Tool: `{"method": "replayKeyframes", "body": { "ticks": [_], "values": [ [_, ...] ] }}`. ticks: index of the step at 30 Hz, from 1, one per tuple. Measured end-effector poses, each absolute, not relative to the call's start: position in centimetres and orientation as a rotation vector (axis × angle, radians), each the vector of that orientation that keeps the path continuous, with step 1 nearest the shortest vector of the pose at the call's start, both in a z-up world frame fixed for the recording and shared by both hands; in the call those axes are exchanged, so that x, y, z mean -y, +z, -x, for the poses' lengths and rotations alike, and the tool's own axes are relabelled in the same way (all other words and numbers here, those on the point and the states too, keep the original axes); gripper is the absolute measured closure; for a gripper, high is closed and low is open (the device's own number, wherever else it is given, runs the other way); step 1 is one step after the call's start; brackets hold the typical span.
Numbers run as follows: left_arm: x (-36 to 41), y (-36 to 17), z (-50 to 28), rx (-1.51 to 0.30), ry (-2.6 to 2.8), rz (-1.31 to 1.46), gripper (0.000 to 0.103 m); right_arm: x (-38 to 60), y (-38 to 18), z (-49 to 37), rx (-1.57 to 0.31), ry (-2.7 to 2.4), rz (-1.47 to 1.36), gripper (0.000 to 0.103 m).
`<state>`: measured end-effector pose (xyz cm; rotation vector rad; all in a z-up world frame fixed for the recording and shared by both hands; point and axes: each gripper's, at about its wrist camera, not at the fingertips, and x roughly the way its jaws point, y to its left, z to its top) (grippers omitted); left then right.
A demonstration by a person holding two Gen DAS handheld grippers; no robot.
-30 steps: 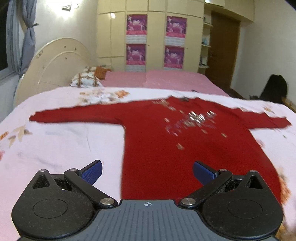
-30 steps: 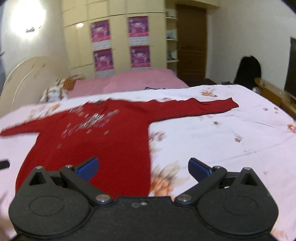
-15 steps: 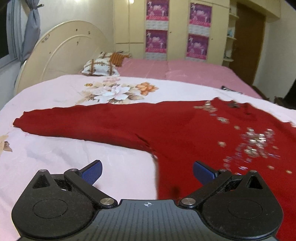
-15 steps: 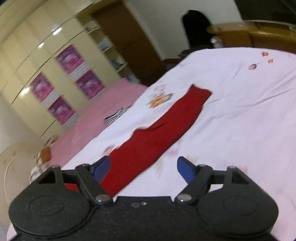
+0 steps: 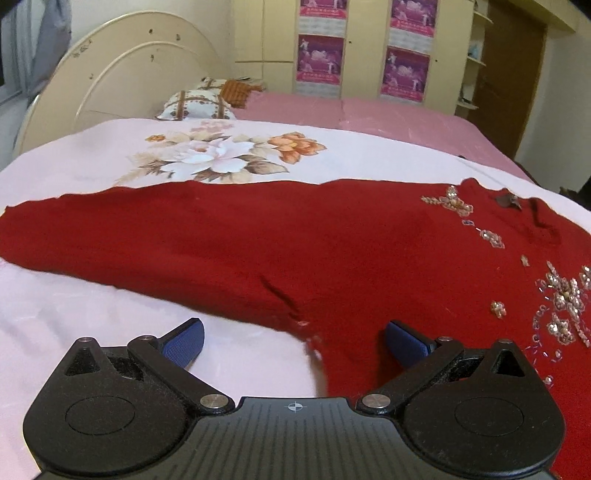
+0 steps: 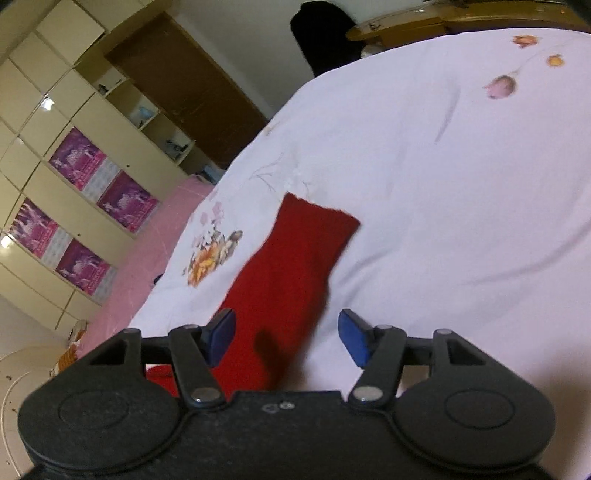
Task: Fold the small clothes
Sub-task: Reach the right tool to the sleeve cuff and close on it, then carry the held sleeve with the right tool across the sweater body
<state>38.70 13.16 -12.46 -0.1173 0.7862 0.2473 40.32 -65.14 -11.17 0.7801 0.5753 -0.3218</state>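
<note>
A red long-sleeved sweater (image 5: 332,254) with beaded decoration lies flat on a pale floral bedsheet (image 5: 92,306). In the left wrist view, my left gripper (image 5: 295,341) is open and empty, low over the armpit where the left sleeve joins the body. In the right wrist view, the right sleeve (image 6: 291,273) stretches away to its cuff. My right gripper (image 6: 286,338) is open and empty, straddling that sleeve, with the view tilted.
A cream headboard (image 5: 122,85) and patterned pillows (image 5: 199,103) stand at the bed's far left. A pink bed (image 5: 369,114) and a wardrobe with purple posters (image 5: 402,70) lie beyond. A wooden table (image 6: 461,18) and a dark object (image 6: 325,33) are past the bed's right edge.
My left gripper moved left and closer to the left armpit. My right gripper swung right, tilted, and came down over the right sleeve. Both stayed open.
</note>
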Motion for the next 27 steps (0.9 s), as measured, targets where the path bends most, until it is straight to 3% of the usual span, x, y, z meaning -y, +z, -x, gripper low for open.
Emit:
{"method": "replayKeyframes", "body": {
  "ticks": [2,4,6,7,12,15,21,27],
  "values": [
    [-13.0,-12.5,-39.0,-0.779,0.246,0.124,0.0,65.4,-11.0,-41.1,-0.577,-0.305,-0.762,0.043],
    [-13.0,-12.6,-39.4,-0.776,0.25,0.132,0.0,65.3,-10.6,-41.3,-0.588,-0.302,-0.723,0.053],
    [-13.1,-12.5,-39.6,-0.778,0.253,0.131,0.0,65.0,-10.5,-41.7,-0.608,-0.319,-0.691,0.089],
    [-13.0,-12.5,-39.7,-0.781,0.252,0.127,0.0,64.9,-10.5,-41.6,-0.619,-0.338,-0.671,0.096],
    [-13.3,-11.8,-39.2,-0.78,0.237,0.105,0.0,64.1,-9.4,-40.3,-0.578,-0.412,-0.611,0.099],
    [-13.6,-11.4,-38.6,-0.772,0.241,0.098,0.0,61.4,-7.7,-40.1,-0.569,-0.398,-0.423,0.099],
    [-14.1,-10.5,-37.9,-0.782,0.226,0.167,0.0,47.8,-4.3,-40.0,-0.512,-0.129,-0.141,0.099],
    [-14.6,-8.9,-36.3,-0.752,0.236,0.171,0.0,35.8,-4.8,-40.5,-0.535,0.093,-0.109,0.099]
  ]
}}
